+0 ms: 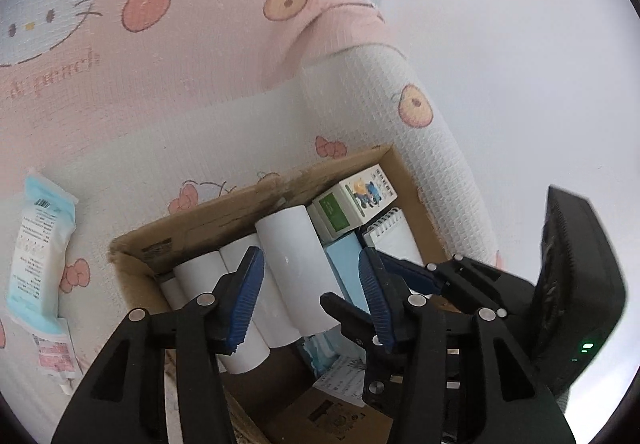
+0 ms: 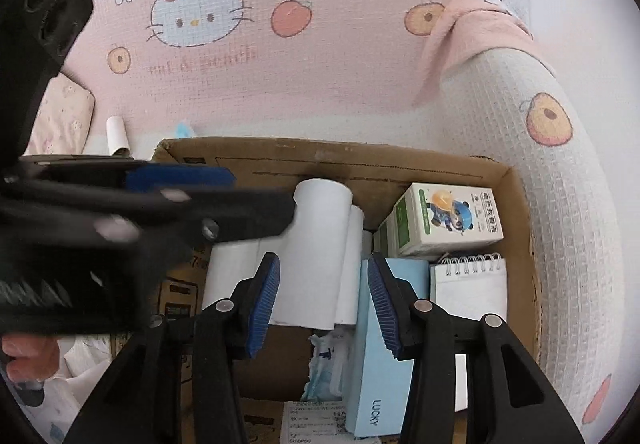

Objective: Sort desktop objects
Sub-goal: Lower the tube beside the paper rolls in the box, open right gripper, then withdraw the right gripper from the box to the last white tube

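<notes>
- A cardboard box [image 2: 400, 168] is seen on a pink cartoon-print cloth [image 2: 280, 84], w/ white rolls [image 2: 320, 244], a blue box marked LUCKY [image 2: 376, 384], a spiral notepad [image 2: 468, 288] & a panda-print carton [image 2: 452, 220] packed inside.
- Left tongs [image 1: 312, 296] are held apart, nothing gripped; the rolls lie just below & ahead, long axes running roughly along the tongs' line.
- Right tongs [image 2: 324, 308] are likewise held apart & empty, over the rolls & blue box.
- A blue-white packet [image 1: 40, 244] is left outside the box, to the left; left tongs are judged nearer.
</notes>
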A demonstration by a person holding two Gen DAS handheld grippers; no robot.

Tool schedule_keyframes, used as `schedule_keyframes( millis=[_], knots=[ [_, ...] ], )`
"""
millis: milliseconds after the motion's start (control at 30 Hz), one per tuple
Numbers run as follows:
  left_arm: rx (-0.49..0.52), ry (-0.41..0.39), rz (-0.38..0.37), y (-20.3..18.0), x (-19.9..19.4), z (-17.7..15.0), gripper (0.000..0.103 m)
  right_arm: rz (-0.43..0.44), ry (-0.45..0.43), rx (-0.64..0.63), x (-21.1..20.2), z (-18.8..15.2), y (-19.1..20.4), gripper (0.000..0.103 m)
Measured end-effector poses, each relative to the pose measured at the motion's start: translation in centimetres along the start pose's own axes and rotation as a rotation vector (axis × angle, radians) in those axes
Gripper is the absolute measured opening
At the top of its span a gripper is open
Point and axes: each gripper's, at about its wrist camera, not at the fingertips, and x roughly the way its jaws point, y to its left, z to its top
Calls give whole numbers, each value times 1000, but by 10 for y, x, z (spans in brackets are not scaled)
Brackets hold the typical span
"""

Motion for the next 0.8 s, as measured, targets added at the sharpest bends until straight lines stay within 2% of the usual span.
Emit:
schedule_keyframes(
  millis=[267, 367, 433, 467, 533, 633, 700, 800],
  knots=[
    [-8, -67, -10, 21, -25, -4, 53, -41, 7, -26, -15, -12, 20, 45],
    [-6, -98, -8, 31, -38, -9, 53, -125, -19, -44, -20, -17, 29, 54],
    [-4, -115, -21, 36, -44, -12, 53, -160, -58, -81, -27, -21, 39, 54],
    [1, -123, -30, 39, -48, -15, 52, -175, -76, -102, -32, -23, 45, 55],
    [2, -139, -22, 45, -54, -21, 38, -189, -98, -123, -40, -27, 56, 55],
    [-1, -159, -12, 54, -60, -29, 26, -192, -121, -134, -49, -32, 72, 59],
    [-1, -161, 4, 61, -66, -37, 23, -195, -141, -143, -55, -35, 81, 59],
    [5, -155, -6, 72, -74, -50, 23, -205, -159, -143, -59, -37, 96, 60]
  ],
)
